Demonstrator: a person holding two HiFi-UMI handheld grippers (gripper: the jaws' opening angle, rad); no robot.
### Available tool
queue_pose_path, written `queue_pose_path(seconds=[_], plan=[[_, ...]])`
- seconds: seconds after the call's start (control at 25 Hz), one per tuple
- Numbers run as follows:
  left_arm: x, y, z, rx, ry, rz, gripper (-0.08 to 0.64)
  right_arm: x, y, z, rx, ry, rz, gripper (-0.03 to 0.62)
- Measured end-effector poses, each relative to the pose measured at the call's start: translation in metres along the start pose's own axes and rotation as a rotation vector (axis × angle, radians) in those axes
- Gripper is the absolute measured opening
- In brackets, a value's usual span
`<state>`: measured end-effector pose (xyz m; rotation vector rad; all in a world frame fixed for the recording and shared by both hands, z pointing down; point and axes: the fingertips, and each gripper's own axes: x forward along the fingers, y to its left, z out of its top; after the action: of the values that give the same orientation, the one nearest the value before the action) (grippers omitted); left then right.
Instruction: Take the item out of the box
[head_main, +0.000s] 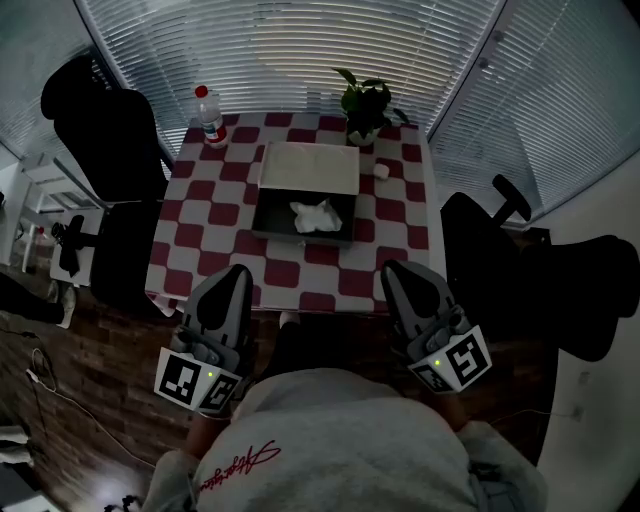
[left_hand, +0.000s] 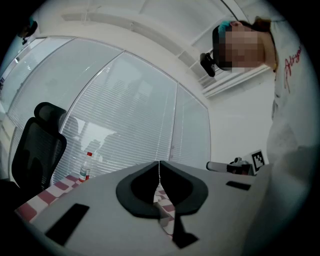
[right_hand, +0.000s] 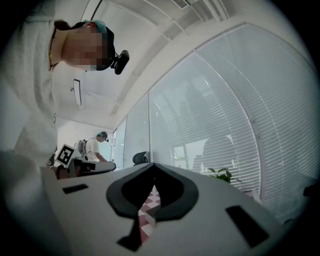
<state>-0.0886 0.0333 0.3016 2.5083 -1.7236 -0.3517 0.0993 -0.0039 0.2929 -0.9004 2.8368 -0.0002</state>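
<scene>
Head view only: whole red-and-white checked surface (head_main: 205, 232), open box (head_main: 268, 216) and both tools together; neither tool view shows the box.
Left tool view only: a strip of the checks below the pads, the bottle (left_hand: 85, 167) at 9 o'clock, the other tool's marker cube at 3 o'clock, blinds behind.
Right tool view only: a second person (right_hand: 93, 148) far back at 9 o'clock, plant leaves at 3 o'clock, checks below the pads.
Left tool (head_main: 238, 272): jaws together, nothing between them, held off the near edge of the surface at 7 o'clock from the box.
Right tool (head_main: 394, 268): jaws together, empty, off the near edge at 5 o'clock from the box.
Item (head_main: 317, 216): white, crumpled, soft-looking; kind cannot be told. It lies inside the box, right of middle, well apart from both tools.
Box: dark shallow tray mid-surface, pale lid (head_main: 309, 167) lying open at its 12 o'clock side.
Around: potted plant (head_main: 364, 104) at 1 o'clock from the box, small white object (head_main: 381, 171) beside the lid at 3 o'clock, bottle with red cap at the far 10 o'clock corner.
Chairs: black office chair (head_main: 103, 135) at 9 o'clock of the surface, another (head_main: 525, 255) at 4 o'clock.
In the way: nothing lies between the tools and the box.
</scene>
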Motion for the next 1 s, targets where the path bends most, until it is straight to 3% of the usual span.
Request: queue_pose_path(seconds=[1.0], plan=[[0.076,0.063,0.010,-0.009,0.009,-0.039,0.017,0.075,-0.054,-0.003,-0.005,0.005,-0.052,0.011]])
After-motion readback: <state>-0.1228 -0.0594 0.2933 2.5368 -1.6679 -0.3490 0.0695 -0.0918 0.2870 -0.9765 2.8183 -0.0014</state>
